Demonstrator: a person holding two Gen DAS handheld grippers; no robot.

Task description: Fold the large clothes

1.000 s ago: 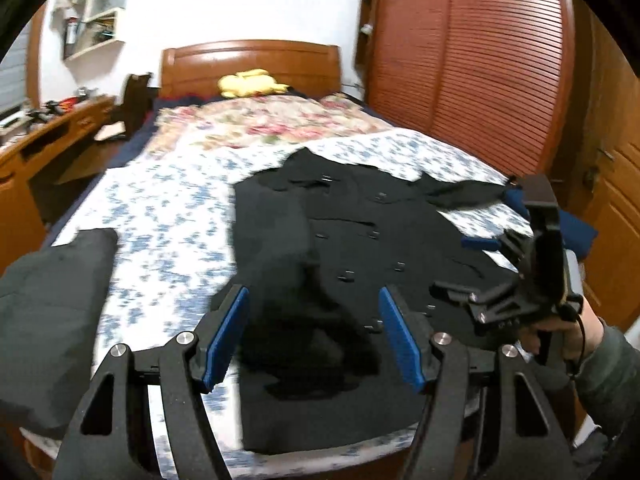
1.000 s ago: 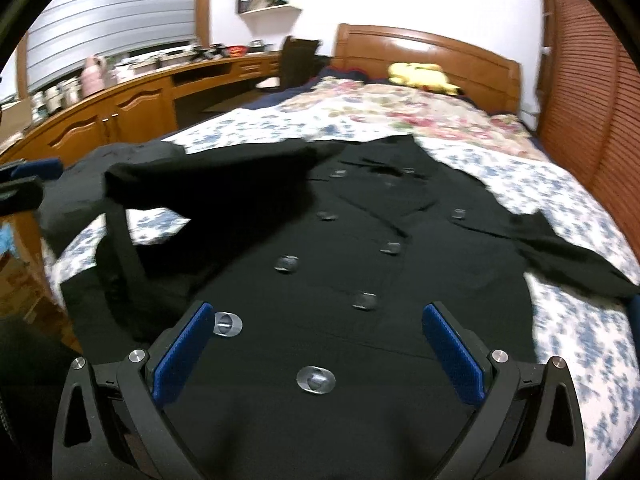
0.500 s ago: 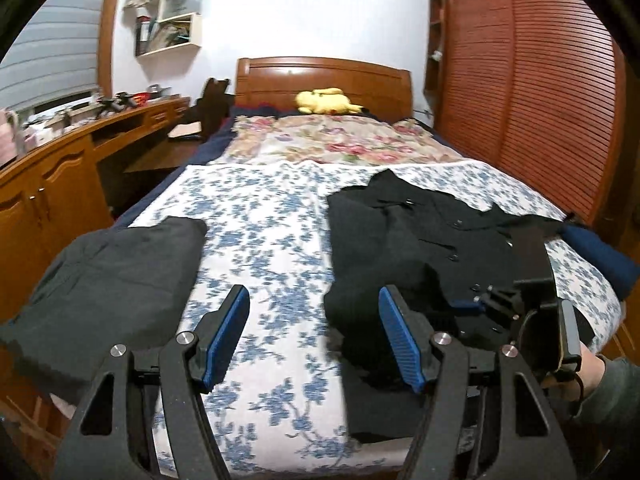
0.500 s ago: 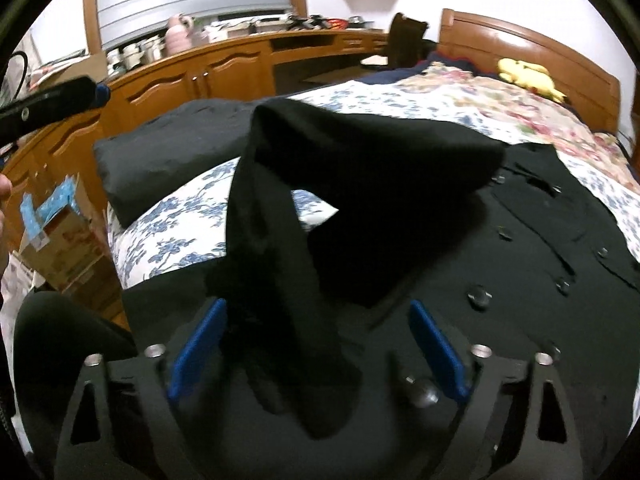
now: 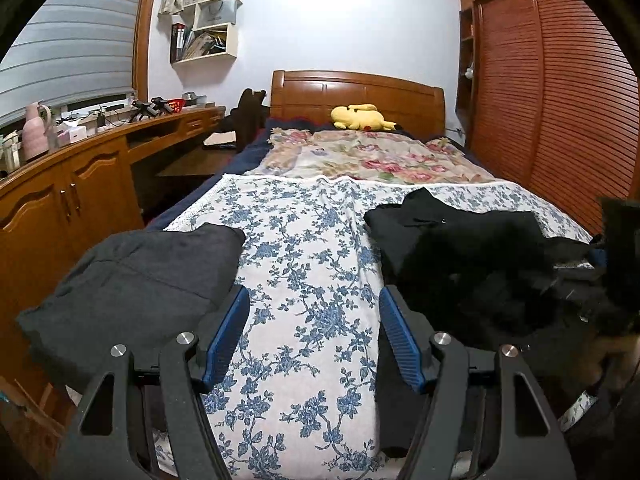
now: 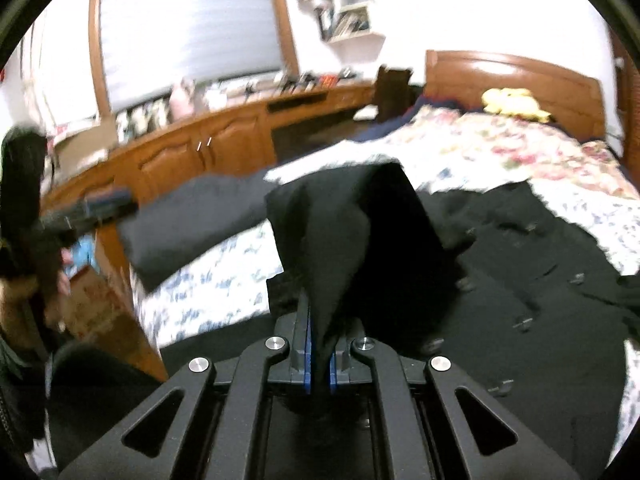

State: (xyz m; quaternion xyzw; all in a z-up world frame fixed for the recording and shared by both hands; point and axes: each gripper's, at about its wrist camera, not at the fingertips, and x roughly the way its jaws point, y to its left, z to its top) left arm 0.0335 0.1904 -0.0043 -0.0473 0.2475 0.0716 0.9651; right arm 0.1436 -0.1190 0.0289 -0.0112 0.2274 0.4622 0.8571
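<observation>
In the right wrist view, the right gripper (image 6: 319, 364) is pinched tight on a fold of the black coat (image 6: 520, 280). Its jaws have just been closing, and the cloth now rises from between the blue pads (image 6: 307, 360) in a peaked drape. Half a second ago the same fold lay loose between wide jaws. Only this view shows the grip and the coat's buttons (image 6: 522, 323) spread over the near bed. It also shows the left gripper (image 6: 100, 204) from the side at far left, blurred, with the person's hand (image 6: 24, 292) below it.

The left wrist view shows the left gripper (image 5: 314, 332) with jaws well apart and nothing between them, over bare floral bedspread (image 5: 304, 264). It stood the same width a second ago, then over the coat. The coat now lies bunched to its right. Only this view sharply shows the folded dark grey garment (image 5: 136, 280) at the bed's left edge. Part of the right gripper shows dimly at the right rim.

Farther off, both views show the flowered quilt (image 5: 372, 158), a yellow plush toy (image 5: 362, 117) by the wooden headboard (image 5: 356, 90), and the long table (image 5: 100, 148) under the window.
</observation>
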